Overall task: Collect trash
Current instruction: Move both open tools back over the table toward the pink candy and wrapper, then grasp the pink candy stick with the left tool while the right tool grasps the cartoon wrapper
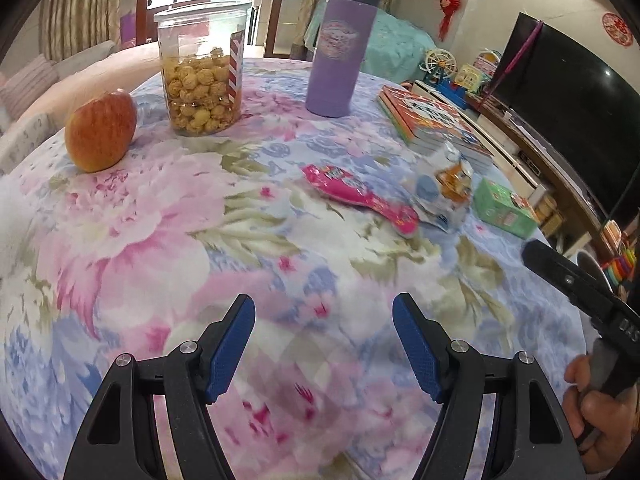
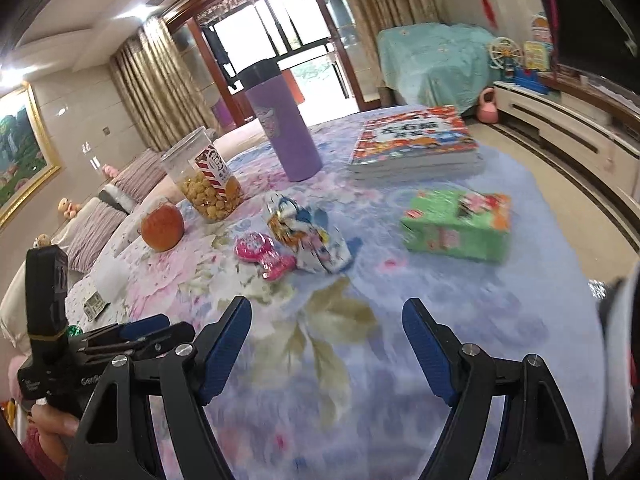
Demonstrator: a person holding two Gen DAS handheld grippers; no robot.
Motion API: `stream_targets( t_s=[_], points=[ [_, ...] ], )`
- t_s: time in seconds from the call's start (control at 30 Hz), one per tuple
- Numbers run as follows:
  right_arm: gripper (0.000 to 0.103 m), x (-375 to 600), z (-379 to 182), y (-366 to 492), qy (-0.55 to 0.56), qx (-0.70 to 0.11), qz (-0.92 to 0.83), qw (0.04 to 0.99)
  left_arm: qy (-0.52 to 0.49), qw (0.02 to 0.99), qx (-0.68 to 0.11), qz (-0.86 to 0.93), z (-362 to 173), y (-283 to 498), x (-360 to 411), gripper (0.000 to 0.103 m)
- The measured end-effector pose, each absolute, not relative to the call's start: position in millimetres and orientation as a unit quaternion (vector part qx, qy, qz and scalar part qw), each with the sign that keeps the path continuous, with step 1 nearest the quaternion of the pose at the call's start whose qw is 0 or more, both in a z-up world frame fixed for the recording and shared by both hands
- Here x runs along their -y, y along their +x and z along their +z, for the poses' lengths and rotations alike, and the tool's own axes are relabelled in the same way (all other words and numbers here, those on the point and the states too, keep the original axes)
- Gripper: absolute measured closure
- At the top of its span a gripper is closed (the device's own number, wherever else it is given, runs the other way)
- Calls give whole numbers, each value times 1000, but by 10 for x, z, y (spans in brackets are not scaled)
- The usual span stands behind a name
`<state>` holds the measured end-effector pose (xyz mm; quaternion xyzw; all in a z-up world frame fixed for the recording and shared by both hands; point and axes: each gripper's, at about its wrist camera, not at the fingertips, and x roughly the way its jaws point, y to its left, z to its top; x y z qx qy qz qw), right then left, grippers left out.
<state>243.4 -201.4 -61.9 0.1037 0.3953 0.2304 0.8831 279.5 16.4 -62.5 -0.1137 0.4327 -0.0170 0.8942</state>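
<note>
Both grippers, left gripper [image 1: 324, 344] and right gripper [image 2: 326, 350], are seen spread wide over the floral tablecloth [image 1: 160, 220], nothing between the pads. Pink wrapper [image 1: 360, 196] and crumpled snack bag [image 1: 444, 192] lie touching mid-table, green box [image 1: 506, 208] just beside.

Green box [image 2: 456, 226] smeared by motion blur, print unreadable; crumpled wrapper [image 2: 308, 236] at its 9 o'clock also blurred; both tool bases cropped at 6 o'clock.
</note>
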Motion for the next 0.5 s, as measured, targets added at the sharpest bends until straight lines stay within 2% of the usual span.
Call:
stream_targets(
  t_s=[0.23,0.3,0.37,0.5],
  points=[
    [28,1668,-721,2860,80,-399,257,877,-120,892,-436,-16,-678,3116,-234,32],
    [38,1622,-765,2962,79,-403,258,874,-121,891,-438,-17,-692,3200,-243,32],
    [65,1570,-835,3070,76,-417,261,868,-123,890,-440,-18,-706,3286,-236,32],
    [67,1632,-833,3064,90,-416,264,865,-136,886,-442,-27,-725,3449,-186,32]
  ],
)
